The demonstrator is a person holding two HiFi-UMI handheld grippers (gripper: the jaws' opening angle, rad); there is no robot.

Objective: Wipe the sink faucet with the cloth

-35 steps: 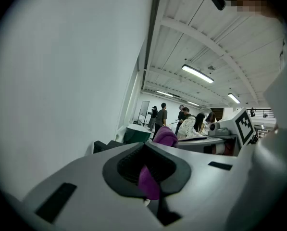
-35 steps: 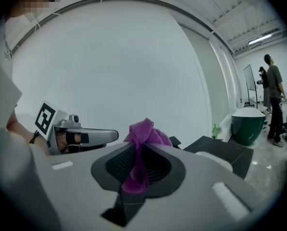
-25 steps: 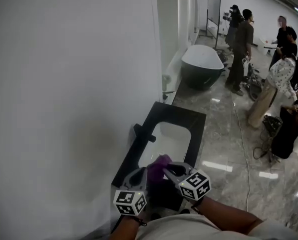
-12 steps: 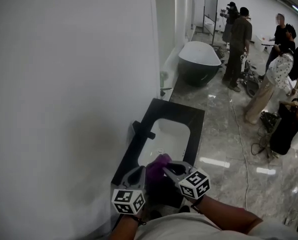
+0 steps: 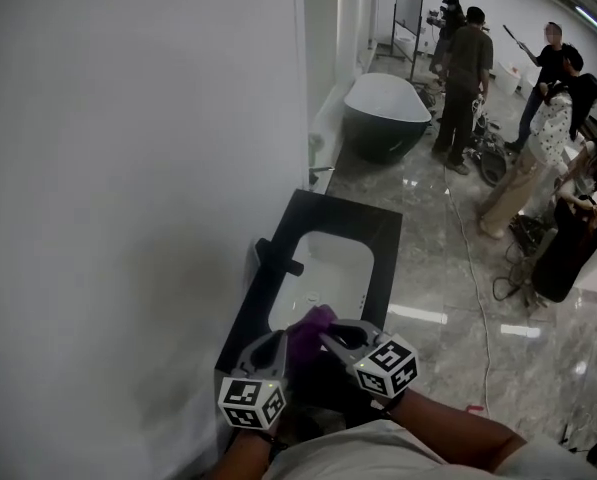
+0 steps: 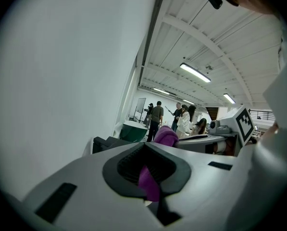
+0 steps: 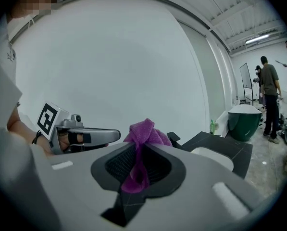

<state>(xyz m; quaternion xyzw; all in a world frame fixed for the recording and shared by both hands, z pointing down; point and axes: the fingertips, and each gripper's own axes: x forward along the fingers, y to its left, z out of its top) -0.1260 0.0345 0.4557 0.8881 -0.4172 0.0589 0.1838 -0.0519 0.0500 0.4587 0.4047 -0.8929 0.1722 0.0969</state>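
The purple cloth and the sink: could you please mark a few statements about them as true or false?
1. The left gripper and the right gripper are both shut on the purple cloth. True.
2. The cloth is pressed against the faucet. False: it is held over the sink's near end, apart from the faucet.
3. The faucet is black and stands on the wall side of the sink. True.
4. The sink's bowl is black. False: the bowl is white, set in a black counter.
5. A dark bathtub stands beyond the sink. True.
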